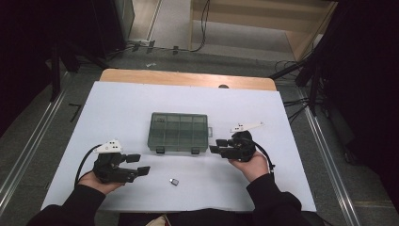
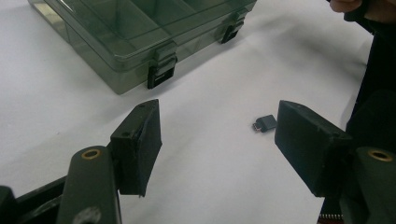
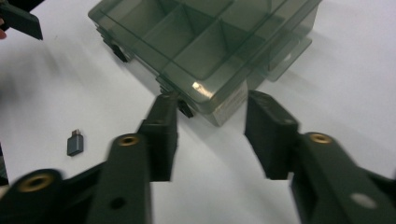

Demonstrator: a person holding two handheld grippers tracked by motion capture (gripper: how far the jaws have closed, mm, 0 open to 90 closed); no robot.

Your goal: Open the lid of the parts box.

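Observation:
A smoky clear compartment box (image 1: 179, 132) lies shut in the middle of the white table, its two black latches facing me. A small grey USB adapter (image 1: 174, 181) lies on the table in front of it. My left gripper (image 1: 139, 165) rests open at the near left, its jaws wide apart and empty; in the left gripper view the adapter (image 2: 265, 123) lies just beyond its right jaw. My right gripper (image 1: 217, 146) is open beside the box's right front corner (image 3: 210, 100), nothing between its jaws. The adapter (image 3: 74, 143) lies off to its left.
The white sheet (image 1: 117, 108) covers most of a wooden table, whose bare edge (image 1: 188, 77) shows at the back. Metal rails and cables run along the floor on both sides. Dark stands rise at the far left and right.

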